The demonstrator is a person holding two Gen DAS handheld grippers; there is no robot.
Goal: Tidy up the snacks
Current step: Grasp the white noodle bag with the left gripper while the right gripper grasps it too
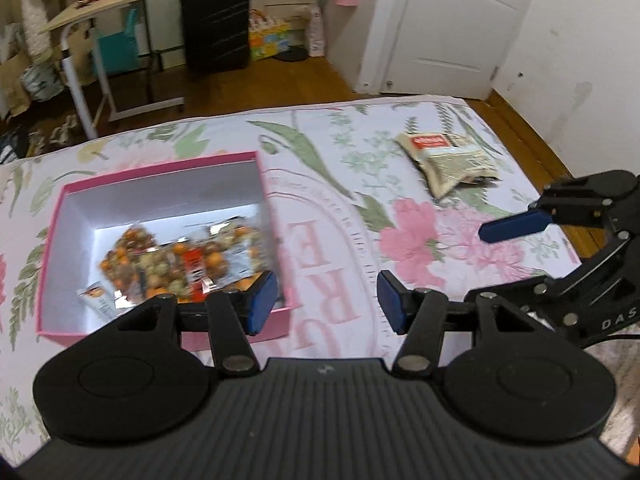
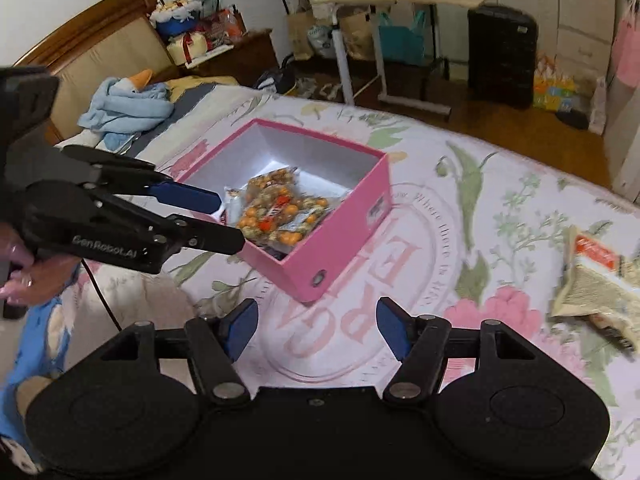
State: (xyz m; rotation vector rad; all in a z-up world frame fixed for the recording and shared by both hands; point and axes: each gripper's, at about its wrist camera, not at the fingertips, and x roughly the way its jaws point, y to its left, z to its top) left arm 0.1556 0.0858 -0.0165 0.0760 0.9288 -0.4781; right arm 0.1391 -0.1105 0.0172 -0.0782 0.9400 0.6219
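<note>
Both the left gripper (image 1: 326,300) and right gripper (image 2: 316,330) hang with jaws apart, holding nothing, above the bed (image 1: 344,152). Snack bags (image 2: 280,212) lie in the pink box (image 2: 340,240); one packet (image 1: 448,160), seemingly torn, lies well apart, so gripping it low might spill crumbs

Soft, even indoor light fills both views, brightest on the white inner walls of the pink cardboard box (image 1: 276,208), and shadows stay faint on the floral bedsheet (image 1: 340,152). Motion blur smears the clear packets of orange and brown snacks (image 1: 180,264) and the beige snack pouch (image 2: 596,280). Fisheye distortion bends the room at the edges, with dark corners.
</note>
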